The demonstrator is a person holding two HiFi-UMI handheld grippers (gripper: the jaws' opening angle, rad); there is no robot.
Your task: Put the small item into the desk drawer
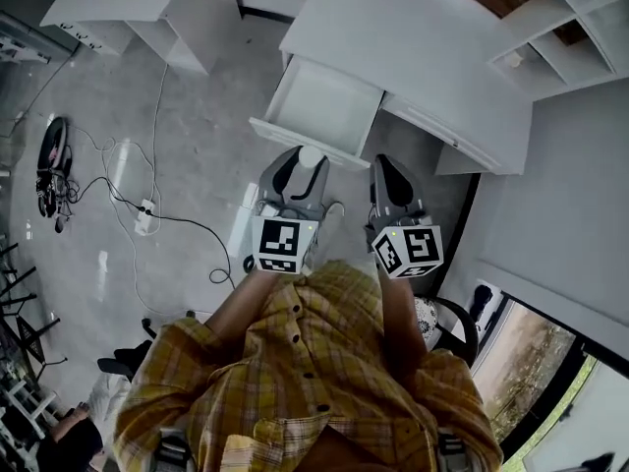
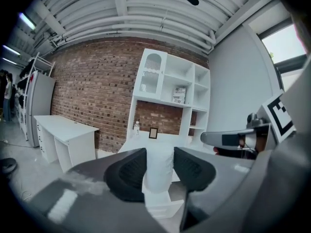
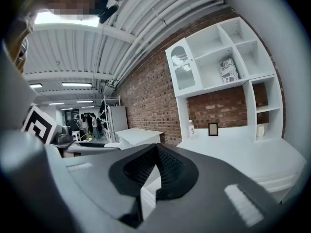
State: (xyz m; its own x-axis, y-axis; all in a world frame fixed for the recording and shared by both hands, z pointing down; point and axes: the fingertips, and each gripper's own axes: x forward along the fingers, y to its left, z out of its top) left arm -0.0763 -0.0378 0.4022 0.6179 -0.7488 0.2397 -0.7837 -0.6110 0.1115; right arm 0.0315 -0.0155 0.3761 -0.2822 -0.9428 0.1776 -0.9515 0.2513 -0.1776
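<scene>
Against brick wall (image 2: 87,86), white desk (image 1: 413,37) with shelf unit (image 1: 565,28) at its right; person in plaid shirt (image 1: 314,362) stands before it, both grippers held out side by side. Desk drawer (image 1: 324,106) pulled open toward the person. Right gripper (image 3: 155,152) jaws closed tip to tip, holding nothing. Left gripper (image 1: 303,165) jaws clamped on small white item (image 2: 159,164), upright between the pads, at the drawer's front edge in head view, not inside it
</scene>
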